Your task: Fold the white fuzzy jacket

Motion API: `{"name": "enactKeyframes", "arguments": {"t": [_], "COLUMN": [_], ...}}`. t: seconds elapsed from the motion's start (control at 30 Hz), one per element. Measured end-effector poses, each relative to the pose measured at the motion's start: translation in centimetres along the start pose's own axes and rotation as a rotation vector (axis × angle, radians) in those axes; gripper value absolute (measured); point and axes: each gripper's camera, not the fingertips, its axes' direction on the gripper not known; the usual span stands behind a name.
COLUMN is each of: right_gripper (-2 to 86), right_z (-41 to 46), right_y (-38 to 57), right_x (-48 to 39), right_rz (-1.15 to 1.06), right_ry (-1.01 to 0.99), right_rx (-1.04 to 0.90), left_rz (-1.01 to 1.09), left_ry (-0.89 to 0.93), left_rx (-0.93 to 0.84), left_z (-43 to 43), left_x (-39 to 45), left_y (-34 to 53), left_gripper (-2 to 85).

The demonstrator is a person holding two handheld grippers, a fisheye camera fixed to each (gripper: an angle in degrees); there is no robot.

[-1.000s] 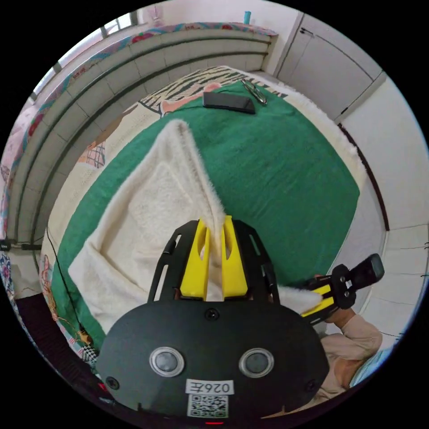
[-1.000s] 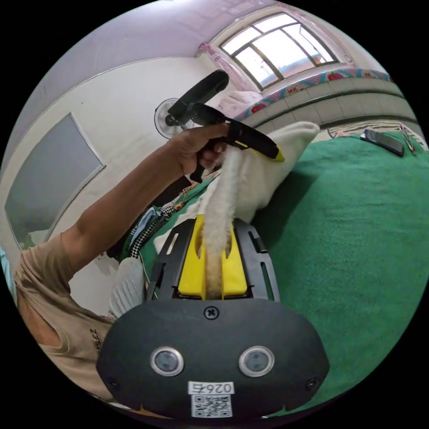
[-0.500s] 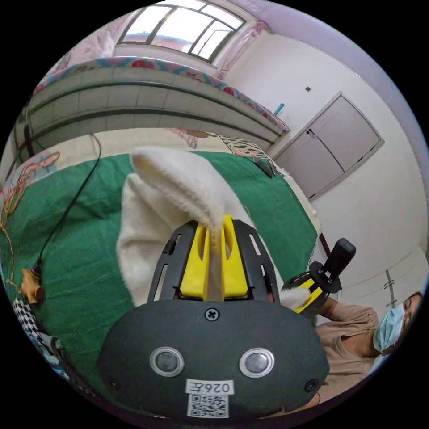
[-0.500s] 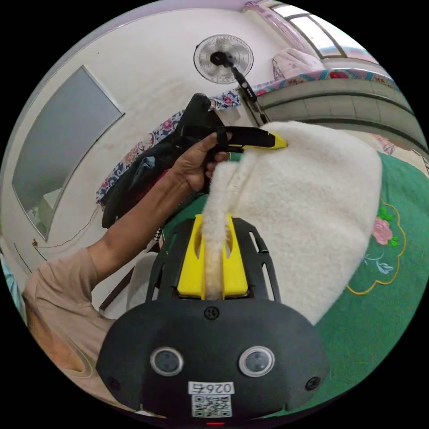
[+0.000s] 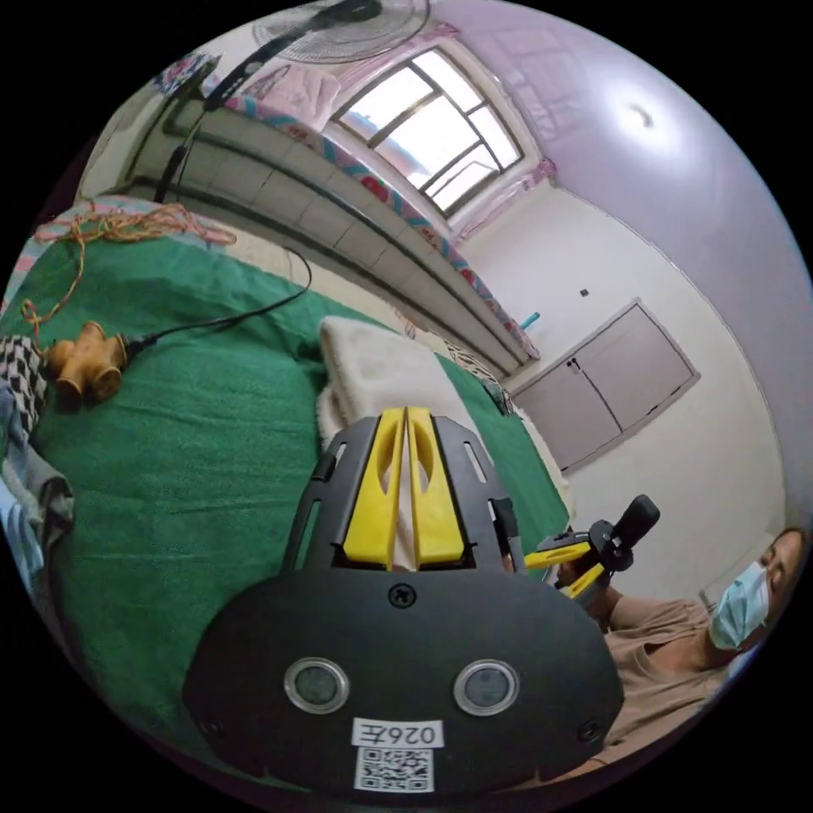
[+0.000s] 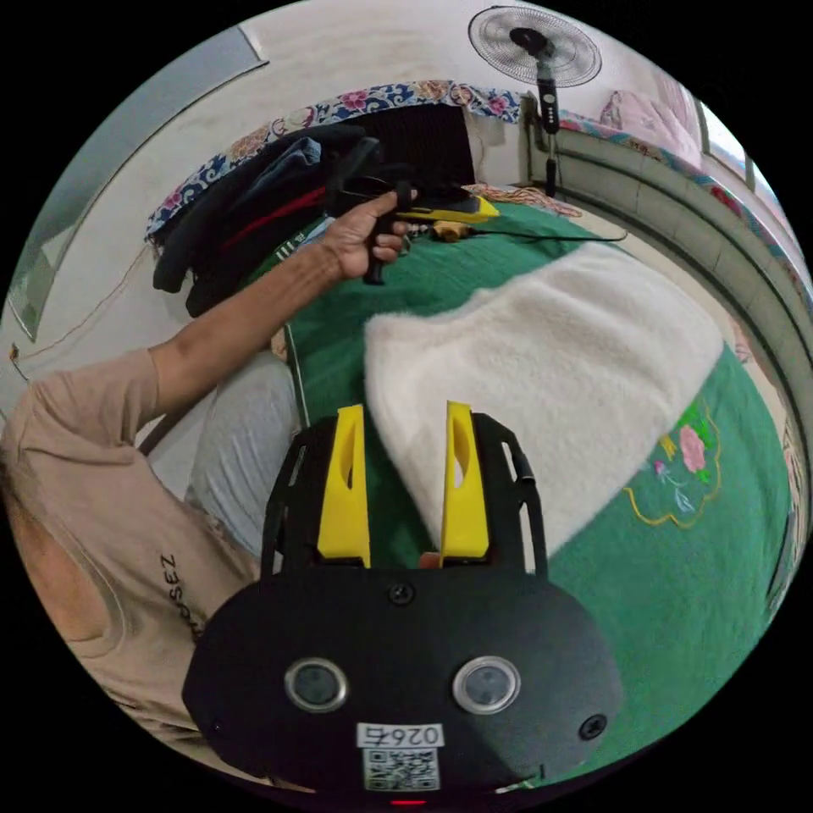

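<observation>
Folded jacket [image 6: 542, 373] flat on bed [image 6: 677, 576]; adapter [image 5: 83, 366] beside it, fan [image 6: 535, 51] behind bed.

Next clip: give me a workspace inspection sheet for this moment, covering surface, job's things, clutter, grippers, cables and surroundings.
Surface: green embroidered bedspread.
Job's things: white fuzzy jacket lying folded flat on it.
Clutter: pile of dark clothes at the bed's edge; checkered cloth.
Grippers: left hand-held gripper jaws together, not on the jacket; right hand-held gripper jaws apart, empty, over the jacket's corner.
Cables: black cord to a tan plug adapter; orange string.
Surroundings: standing fan, window, grey cabinet doors.
</observation>
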Motion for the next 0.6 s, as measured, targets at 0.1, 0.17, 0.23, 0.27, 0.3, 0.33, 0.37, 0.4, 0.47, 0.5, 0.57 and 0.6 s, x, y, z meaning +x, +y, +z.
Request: {"name": "enactKeyframes", "arguments": {"t": [0.1,0.17,0.23,0.27,0.3,0.33,0.37,0.4,0.47,0.5,0.57,0.6], "right_gripper": [6.2,2.7,0.3,-0.1,-0.4,-0.5,-0.5,-0.5,0.5,1.1,1.3,0.8], "right_z": [3.0,7.4,7.5,7.3,7.0,6.4,5.6,5.1,3.9,3.9,5.8,6.9], "right_y": [2.0,2.6,2.8,2.8,2.9,3.2,3.7,4.0,5.0,5.2,5.4,5.2], "right_x": [1.1,1.5,1.2,1.3,1.5,2.2,3.3,3.9,6.8,7.5,9.3,9.6], "right_rz": [0.063,0.096,0.074,0.052,0.048,0.057,0.103,0.130,0.238,0.257,0.275,0.261], "right_ry": [0.097,0.025,0.039,0.029,0.022,0.005,0.011,0.014,0.010,0.014,0.037,0.039], "right_rx": [-0.043,-0.134,-0.100,-0.108,-0.106,-0.091,-0.048,-0.020,0.063,0.076,0.010,-0.046], "left_rz": [0.159,0.257,0.287,0.302,0.298,0.283,0.292,0.318,0.391,0.453,0.553,0.601], "left_ry": [-0.032,-0.075,-0.237,-0.247,-0.227,-0.208,-0.196,-0.157,-0.040,0.035,0.075,0.027], "left_rx": [-0.084,-0.262,-0.648,-0.658,-0.615,-0.577,-0.529,-0.414,-0.278,-0.217,-0.257,-0.418], "left_z": [1.3,4.9,10.8,11.0,9.8,7.9,6.7,4.0,0.6,-0.7,-0.5,1.6], "left_x": [6.1,8.5,8.5,8.6,8.9,9.3,9.6,10.6,12.4,13.7,15.4,16.0], "left_y": [1.2,2.6,5.2,5.6,5.2,4.5,4.3,4.0,4.1,4.4,5.1,5.7], "left_gripper": [-0.9,-0.9,-0.9,-0.8,-0.9,-0.9,-0.9,-1.0,-1.0,-1.0,-1.0,-0.9]}}
